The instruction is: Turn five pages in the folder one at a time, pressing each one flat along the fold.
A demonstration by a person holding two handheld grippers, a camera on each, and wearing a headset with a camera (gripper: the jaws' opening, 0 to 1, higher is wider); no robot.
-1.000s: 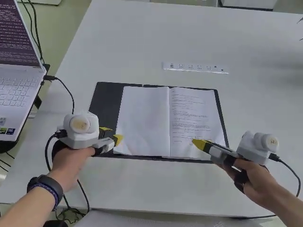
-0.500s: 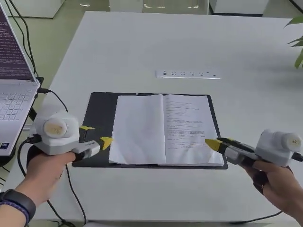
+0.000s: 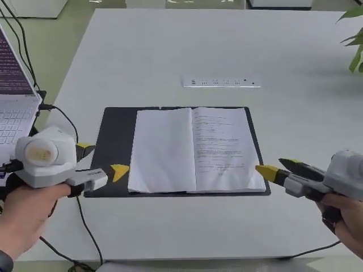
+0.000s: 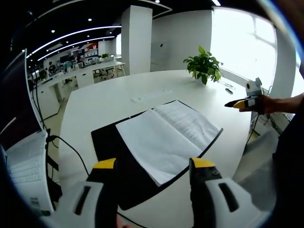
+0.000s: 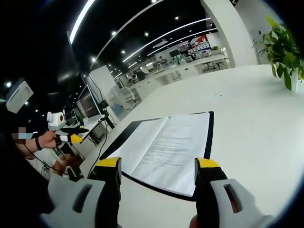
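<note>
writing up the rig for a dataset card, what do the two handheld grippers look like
They match. The left gripper and the right gripper each have a rounded pale grey body and two grey jaws with a dark slot and a yellow tip. A black cable trails from the left one.
</note>
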